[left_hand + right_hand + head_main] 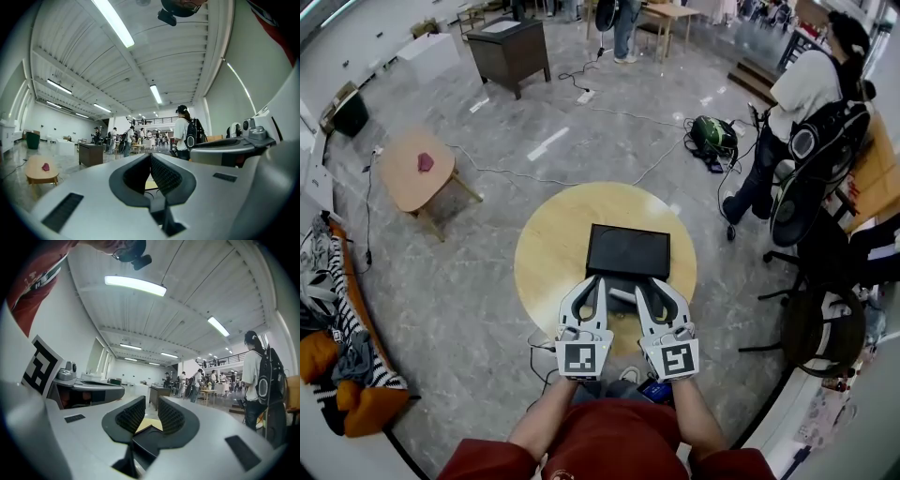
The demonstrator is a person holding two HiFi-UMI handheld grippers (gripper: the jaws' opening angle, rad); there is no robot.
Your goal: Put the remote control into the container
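Observation:
A black open container (628, 251) sits on the round yellow table (548, 253). Just in front of it lies a pale grey remote control (622, 296), in the gap between my two grippers. At the table's near edge, my left gripper (595, 281) is to the left of the remote. Its pads (161, 173) meet with nothing between them in the left gripper view. To the right of the remote, my right gripper (655, 283) has its jaws apart and empty (151, 411). Through their gap show the yellow table (147, 425) and a black corner of the container (149, 439).
A person with a backpack (806, 103) stands at the right near dark chairs (820, 323). A low wooden side table (417, 169) and a dark cabinet (511, 52) stand to the left and far back. Cables run over the floor. A sofa with cushions (342, 347) lines the left wall.

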